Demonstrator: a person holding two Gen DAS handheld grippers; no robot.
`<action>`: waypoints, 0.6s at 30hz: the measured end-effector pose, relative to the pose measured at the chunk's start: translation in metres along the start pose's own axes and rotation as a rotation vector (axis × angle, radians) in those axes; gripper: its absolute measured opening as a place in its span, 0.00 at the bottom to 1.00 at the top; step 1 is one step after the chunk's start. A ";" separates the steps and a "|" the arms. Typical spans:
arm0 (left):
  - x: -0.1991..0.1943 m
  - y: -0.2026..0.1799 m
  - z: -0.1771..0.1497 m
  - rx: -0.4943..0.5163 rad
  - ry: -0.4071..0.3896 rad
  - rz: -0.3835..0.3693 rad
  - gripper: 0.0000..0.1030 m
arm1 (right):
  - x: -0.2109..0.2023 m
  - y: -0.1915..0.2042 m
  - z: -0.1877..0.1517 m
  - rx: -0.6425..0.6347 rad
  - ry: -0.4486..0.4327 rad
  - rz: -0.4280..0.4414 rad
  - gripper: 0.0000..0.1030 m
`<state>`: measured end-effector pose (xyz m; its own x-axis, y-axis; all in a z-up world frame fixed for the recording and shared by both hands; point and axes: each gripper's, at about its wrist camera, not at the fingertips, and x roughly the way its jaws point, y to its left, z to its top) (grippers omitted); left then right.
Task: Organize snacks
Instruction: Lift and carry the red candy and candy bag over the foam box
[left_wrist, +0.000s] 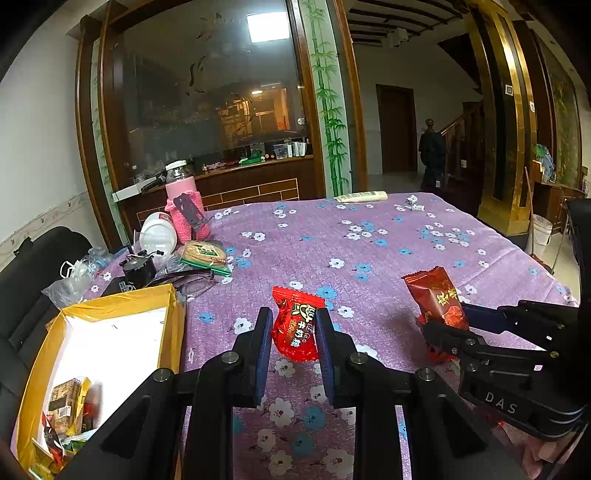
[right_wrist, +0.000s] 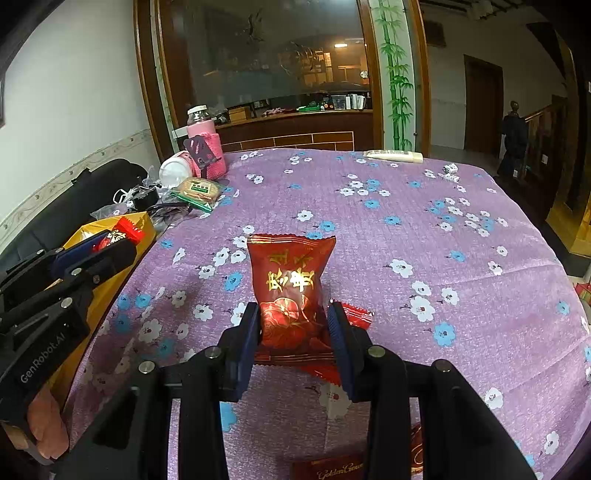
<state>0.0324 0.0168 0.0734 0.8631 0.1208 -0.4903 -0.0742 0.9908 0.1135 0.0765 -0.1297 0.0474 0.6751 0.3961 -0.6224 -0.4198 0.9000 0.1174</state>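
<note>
My left gripper (left_wrist: 293, 328) is shut on a bright red candy packet (left_wrist: 296, 325), held above the purple flowered tablecloth (left_wrist: 332, 236). Seen from the right wrist view, that left gripper (right_wrist: 110, 245) hovers over the yellow box (right_wrist: 144, 223) with the bright red candy packet (right_wrist: 122, 232) in it. My right gripper (right_wrist: 293, 328) is shut on a dark red snack packet (right_wrist: 290, 288) with gold lettering, held upright. The left wrist view shows the same dark red snack packet (left_wrist: 437, 299) in the right gripper (left_wrist: 445, 325) at the right. The yellow box (left_wrist: 110, 332), at the left, holds several snacks.
A green-wrapped biscuit pack (left_wrist: 205, 256), a pink bottle (left_wrist: 183, 199), a white jar (left_wrist: 159, 234), glasses and bags crowd the table's left. A white tube (left_wrist: 362, 196) and dice (left_wrist: 413, 203) lie at the far edge. More red packets (right_wrist: 332, 469) lie under my right gripper.
</note>
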 end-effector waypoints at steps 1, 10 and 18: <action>0.000 0.000 0.000 0.000 0.000 0.000 0.23 | 0.000 0.000 0.000 0.002 -0.001 0.003 0.35; 0.000 -0.001 0.000 -0.007 0.006 0.001 0.23 | -0.002 0.002 0.001 -0.004 -0.008 0.010 0.35; -0.004 0.001 0.001 -0.021 -0.006 -0.009 0.23 | -0.009 -0.004 0.004 0.046 -0.023 -0.015 0.35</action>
<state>0.0297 0.0168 0.0760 0.8666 0.1111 -0.4865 -0.0763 0.9929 0.0908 0.0751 -0.1362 0.0558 0.6947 0.3862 -0.6068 -0.3814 0.9131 0.1444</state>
